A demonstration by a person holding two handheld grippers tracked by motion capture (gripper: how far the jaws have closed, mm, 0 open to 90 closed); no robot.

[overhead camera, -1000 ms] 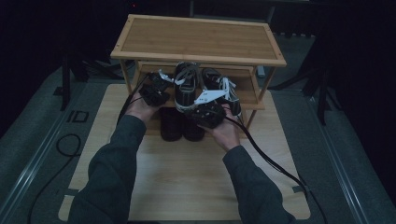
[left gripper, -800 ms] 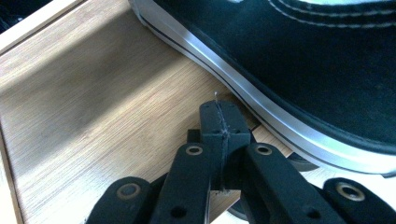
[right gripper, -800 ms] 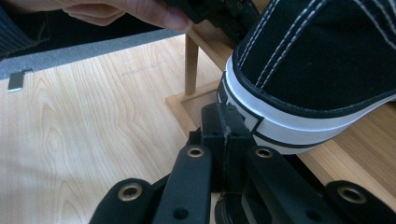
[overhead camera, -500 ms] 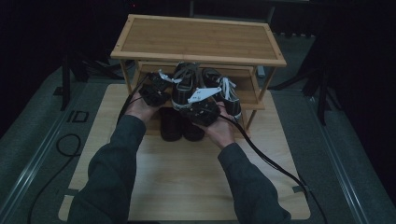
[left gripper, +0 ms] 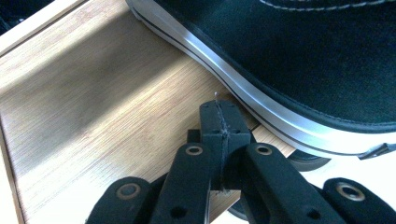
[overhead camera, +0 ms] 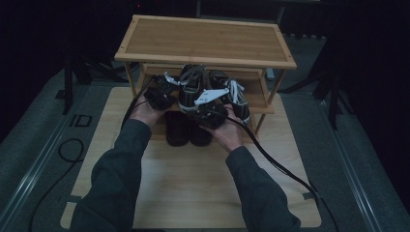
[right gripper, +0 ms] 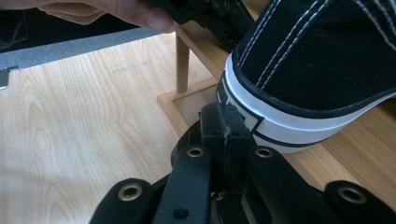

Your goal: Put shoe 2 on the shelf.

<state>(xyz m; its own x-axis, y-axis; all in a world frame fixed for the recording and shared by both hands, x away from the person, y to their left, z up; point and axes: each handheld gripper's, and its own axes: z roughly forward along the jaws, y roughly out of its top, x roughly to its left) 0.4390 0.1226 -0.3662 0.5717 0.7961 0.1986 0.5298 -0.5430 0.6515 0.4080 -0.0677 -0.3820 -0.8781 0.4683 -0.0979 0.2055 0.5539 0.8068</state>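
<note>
A black canvas sneaker [overhead camera: 191, 83] with a white sole stands on the middle shelf [overhead camera: 258, 107] of a bamboo shoe rack [overhead camera: 208, 41]. A second sneaker [overhead camera: 231, 91] stands to its right. My left gripper [overhead camera: 159, 94] is at the sneaker's left side and is shut with nothing in it. In the left gripper view its closed tips [left gripper: 218, 111] lie on the shelf [left gripper: 93, 107] just beside the sneaker's white sole [left gripper: 261, 100]. My right gripper [overhead camera: 209, 108] is shut and empty in front of the sneaker. Its tips [right gripper: 225, 122] sit close against the white heel rim [right gripper: 280, 128].
Dark shoes [overhead camera: 186, 128] stand on the lowest level under the hands. The rack rests on a light wooden board [overhead camera: 193, 179]. A thin rack post [right gripper: 182, 65] rises near the right gripper. The person's other hand [right gripper: 102, 11] holds the left gripper above it. Cables [overhead camera: 280, 166] trail back across the board.
My right gripper has edged a little to the left, toward the sneaker's heel. The left gripper and the shoes have stayed where they were.
</note>
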